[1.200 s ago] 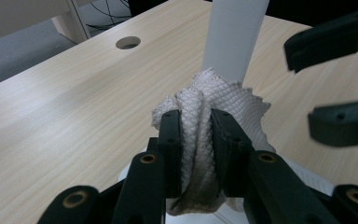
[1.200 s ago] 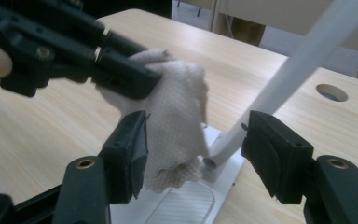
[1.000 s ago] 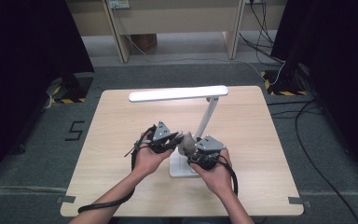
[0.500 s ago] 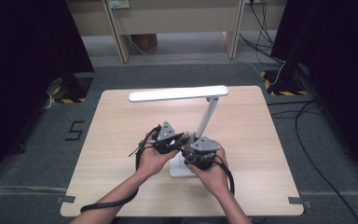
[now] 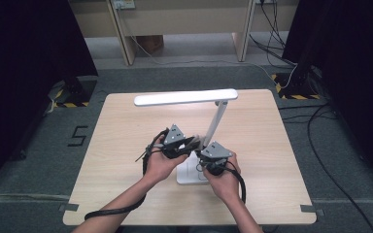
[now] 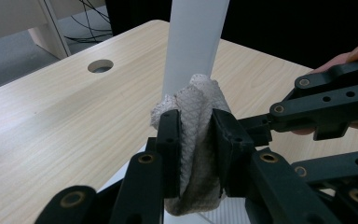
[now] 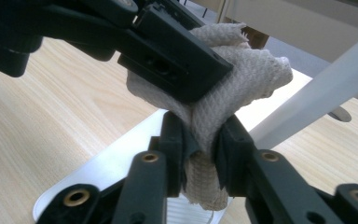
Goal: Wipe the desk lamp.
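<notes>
Both grippers meet at the foot of the white desk lamp (image 5: pixel 213 121), just above its base. The left gripper (image 6: pixel 195 140) pinches a bunched beige cloth (image 6: pixel 193 121) against the lamp's stem. The right gripper (image 7: pixel 200 144), whose jaws have just been closing, now pinches the cloth's lower end, beside the stem, over the wooden table (image 5: pixel 126 126).
</notes>
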A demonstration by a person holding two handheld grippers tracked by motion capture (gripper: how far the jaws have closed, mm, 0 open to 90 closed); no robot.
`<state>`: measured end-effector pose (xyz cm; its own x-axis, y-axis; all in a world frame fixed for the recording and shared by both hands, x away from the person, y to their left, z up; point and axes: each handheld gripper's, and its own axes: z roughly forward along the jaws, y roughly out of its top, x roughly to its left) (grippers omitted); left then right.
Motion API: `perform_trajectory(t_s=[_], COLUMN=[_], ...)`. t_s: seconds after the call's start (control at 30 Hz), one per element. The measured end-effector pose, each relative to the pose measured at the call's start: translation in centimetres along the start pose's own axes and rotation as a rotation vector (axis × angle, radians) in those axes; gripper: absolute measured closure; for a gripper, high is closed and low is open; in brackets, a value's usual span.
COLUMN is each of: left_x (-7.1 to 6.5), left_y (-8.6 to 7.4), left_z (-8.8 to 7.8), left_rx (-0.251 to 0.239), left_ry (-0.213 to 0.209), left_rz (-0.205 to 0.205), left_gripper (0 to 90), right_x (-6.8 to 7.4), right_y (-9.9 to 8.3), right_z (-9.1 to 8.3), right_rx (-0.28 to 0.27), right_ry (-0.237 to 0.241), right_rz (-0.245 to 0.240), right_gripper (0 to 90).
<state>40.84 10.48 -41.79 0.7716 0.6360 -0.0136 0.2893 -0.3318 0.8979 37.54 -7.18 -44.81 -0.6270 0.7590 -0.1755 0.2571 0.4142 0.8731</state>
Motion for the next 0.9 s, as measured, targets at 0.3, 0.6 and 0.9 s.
perform_trajectory(t_s=[0.3,0.6,0.9], left_x=[0.5,1.9,1.8], left_y=[0.5,-1.8,-6.0], left_z=[-1.4,-1.7,1.8], left_rx=[-0.060,0.040,0.223], left_ry=[-0.003,0.056,0.061], left_rz=[-0.011,0.065,0.077], left_gripper=[54.8,60.1,60.4], right_x=[-1.0,-3.8,-6.9], right_y=[-0.3,-1.5,1.3], right_z=[-1.0,-3.5,-6.5], right_rx=[0.030,0.036,-0.071], right_ry=[-0.028,-0.105,-0.212], right_rz=[0.036,0.088,0.112], right_gripper=[78.5,79.0,78.9])
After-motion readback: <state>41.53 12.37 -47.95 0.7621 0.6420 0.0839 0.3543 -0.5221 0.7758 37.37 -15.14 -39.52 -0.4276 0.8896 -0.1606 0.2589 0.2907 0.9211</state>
